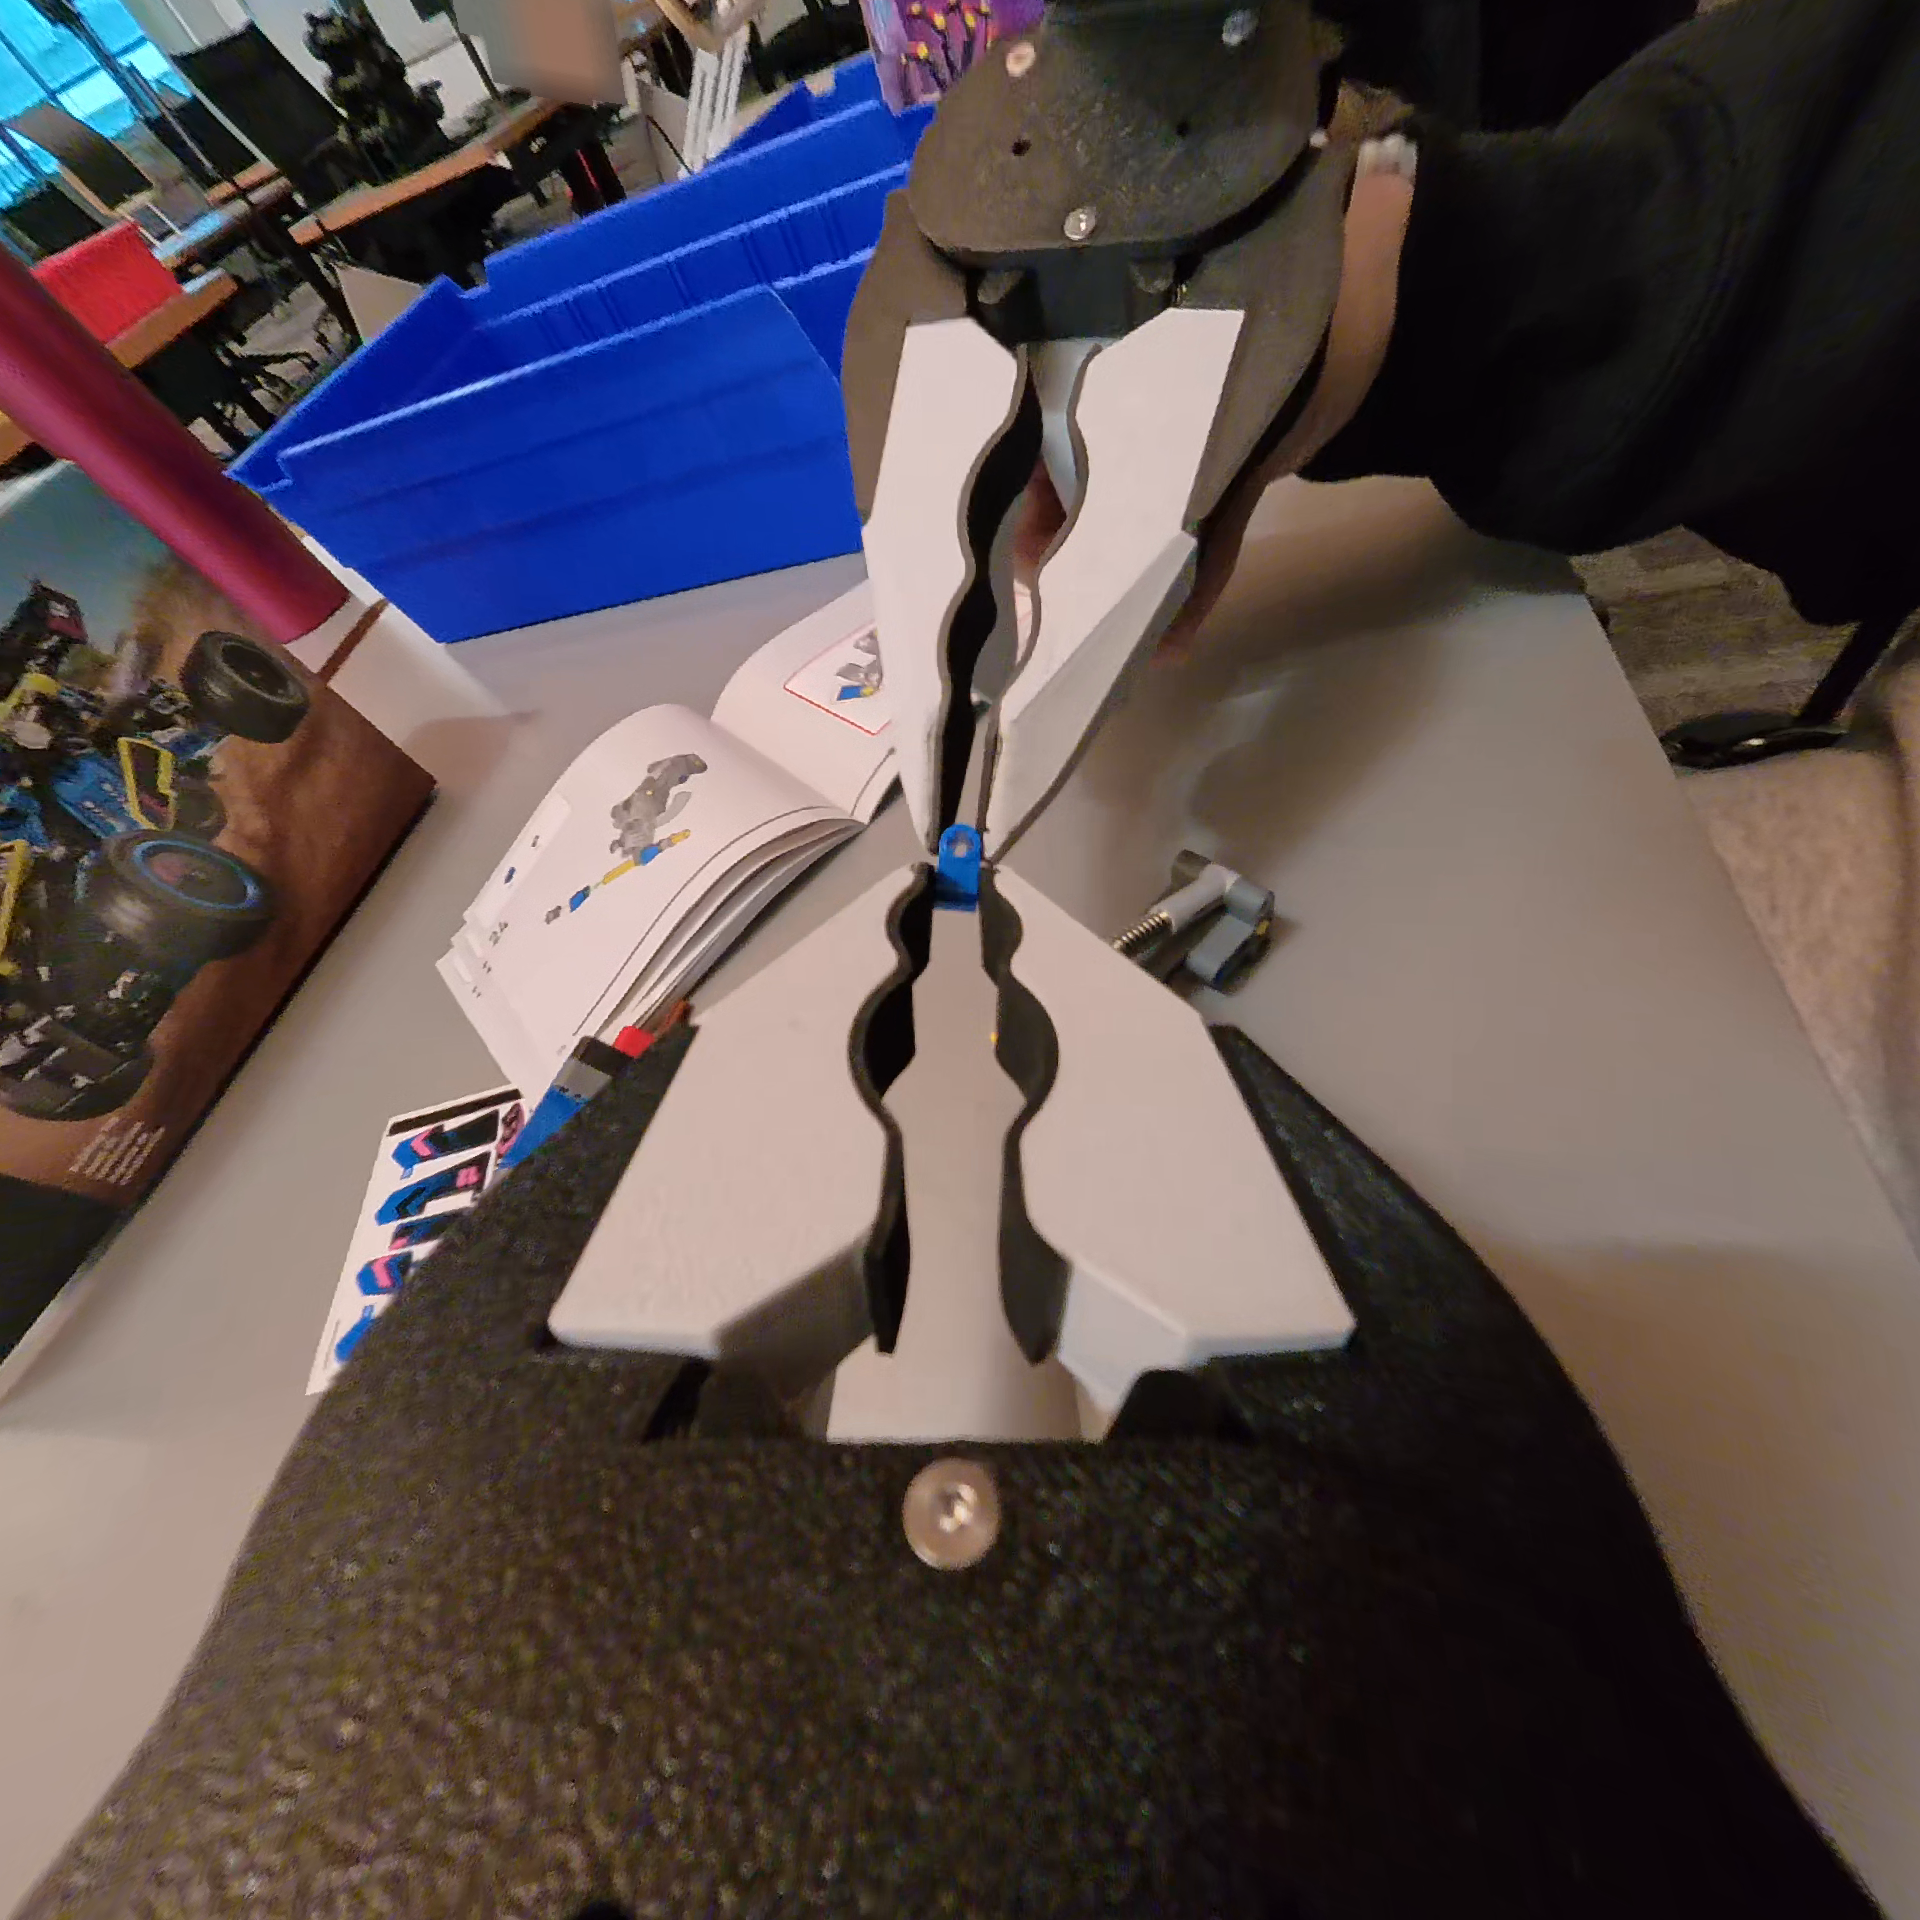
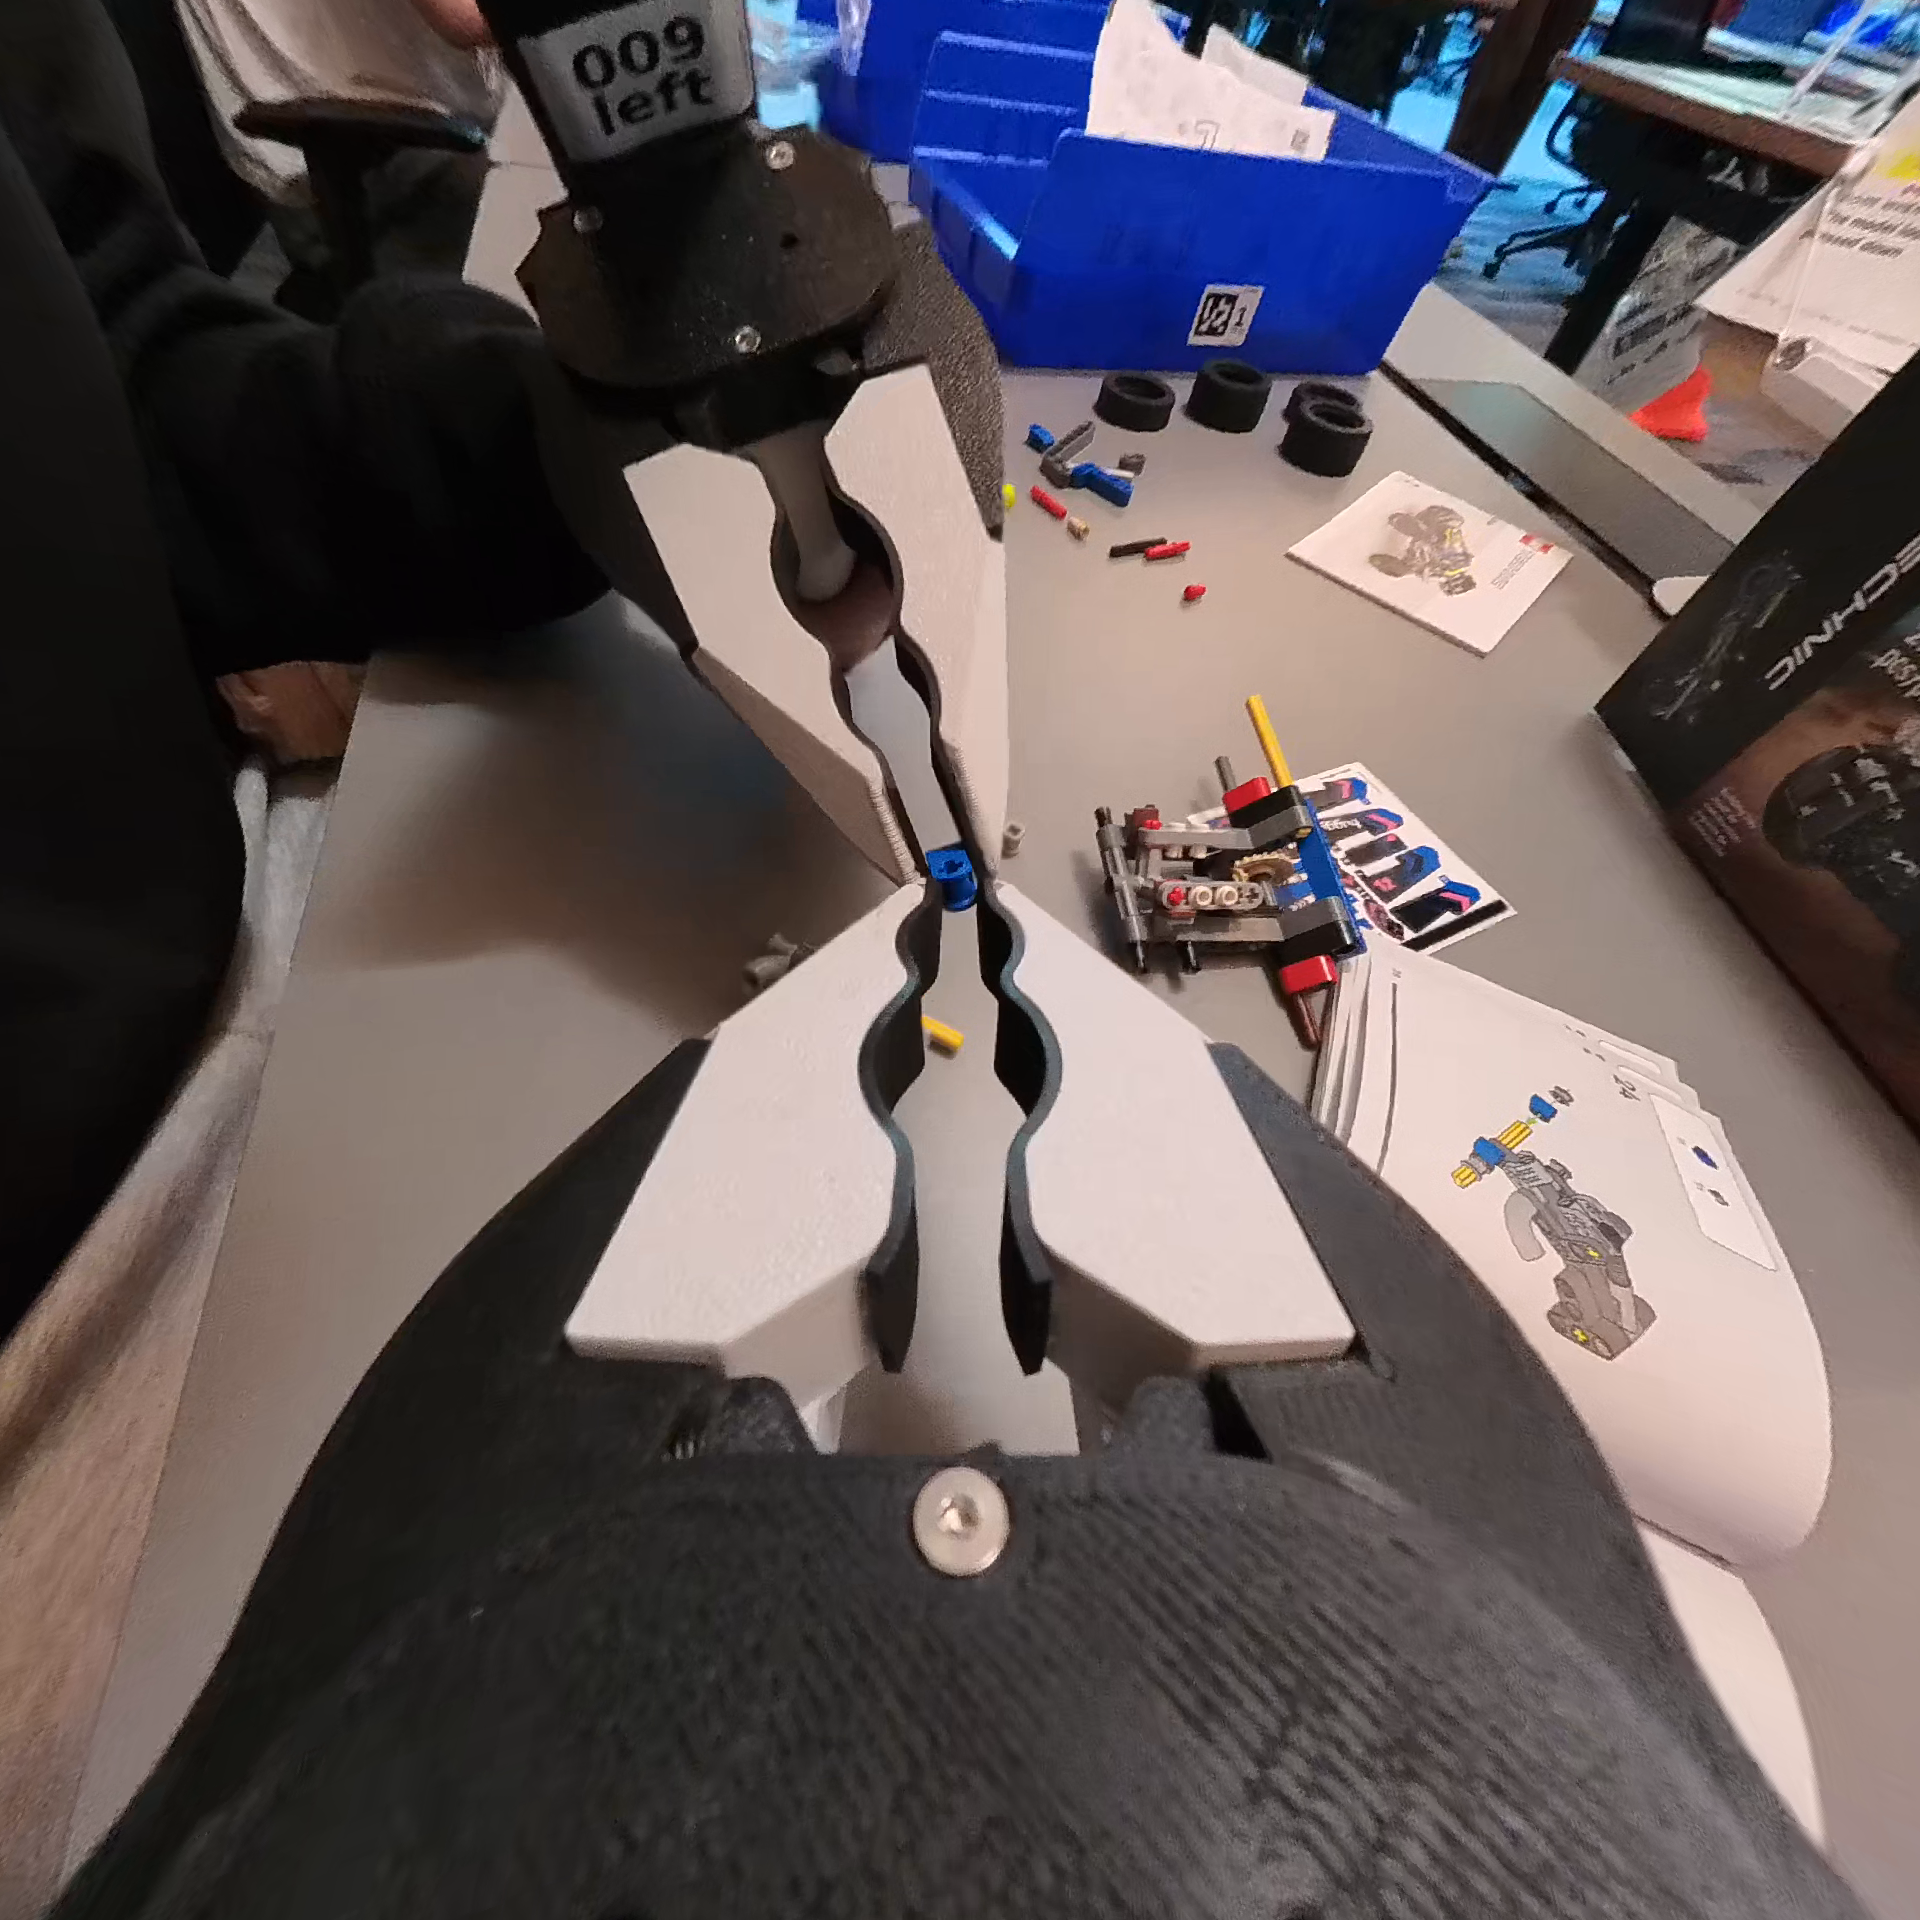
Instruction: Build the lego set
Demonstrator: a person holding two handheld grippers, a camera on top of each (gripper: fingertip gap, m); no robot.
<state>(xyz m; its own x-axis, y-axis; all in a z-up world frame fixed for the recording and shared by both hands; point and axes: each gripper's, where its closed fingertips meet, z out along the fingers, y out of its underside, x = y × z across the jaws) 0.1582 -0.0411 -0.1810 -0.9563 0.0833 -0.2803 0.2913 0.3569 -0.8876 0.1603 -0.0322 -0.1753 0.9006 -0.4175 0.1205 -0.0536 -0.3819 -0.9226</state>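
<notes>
My two grippers meet tip to tip above the grey table (image 1: 1455,831). A small blue Lego piece (image 1: 956,868) sits pinched between both pairs of tips, and it also shows in the right wrist view (image 2: 948,873). My left gripper (image 1: 951,894) is shut on its near end. My right gripper (image 2: 951,902) is shut on the other end. In the left wrist view the right gripper (image 1: 961,821) comes down from above. In the right wrist view the left gripper (image 2: 940,836) does the same. A partly built grey, blue and red assembly (image 2: 1216,883) lies on the table to the right.
An open instruction booklet (image 2: 1558,1195) and a sticker sheet (image 2: 1392,862) lie by the assembly. The set's box (image 2: 1818,779) stands at the right. Blue bins (image 2: 1174,208), black tyres (image 2: 1226,395) and loose pieces (image 2: 1091,488) are farther back. A yellow pin (image 2: 940,1032) lies under my right gripper. A grey piece (image 1: 1205,925) lies nearby.
</notes>
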